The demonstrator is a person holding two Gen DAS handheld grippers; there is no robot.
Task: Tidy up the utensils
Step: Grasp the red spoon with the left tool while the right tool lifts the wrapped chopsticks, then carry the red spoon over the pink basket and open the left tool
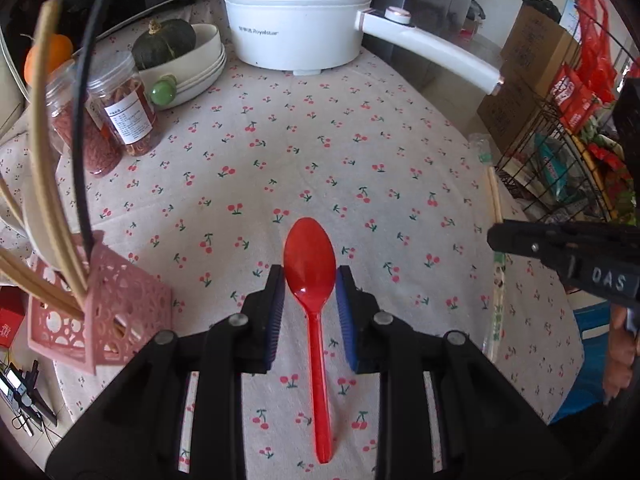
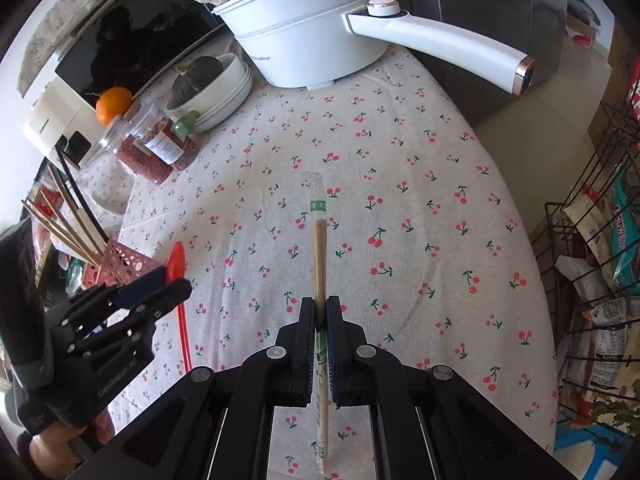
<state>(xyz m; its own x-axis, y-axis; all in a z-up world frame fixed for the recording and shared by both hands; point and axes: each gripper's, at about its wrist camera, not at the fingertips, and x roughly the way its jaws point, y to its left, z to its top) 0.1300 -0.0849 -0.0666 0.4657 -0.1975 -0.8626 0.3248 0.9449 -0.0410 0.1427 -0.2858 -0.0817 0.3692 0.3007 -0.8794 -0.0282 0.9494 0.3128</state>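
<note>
A red plastic spoon [image 1: 314,276] lies on the cherry-print tablecloth [image 1: 320,152], bowl pointing away. My left gripper [image 1: 310,280] is open, its blue pads on either side of the spoon's bowl without gripping it. My right gripper [image 2: 320,306] is shut on a pair of wrapped wooden chopsticks [image 2: 319,248] and holds them over the cloth. The chopsticks also show at the right in the left wrist view [image 1: 496,200]. A pink perforated utensil holder [image 1: 100,304] with several chopsticks stands at the table's left edge; it also shows in the right wrist view [image 2: 120,264].
A white electric pot [image 1: 300,16] with a long handle stands at the back. Stacked white bowls with a green squash [image 1: 164,44] and spice jars [image 1: 124,108] are at the back left. A wire rack of snack packets [image 1: 580,140] stands off the table to the right.
</note>
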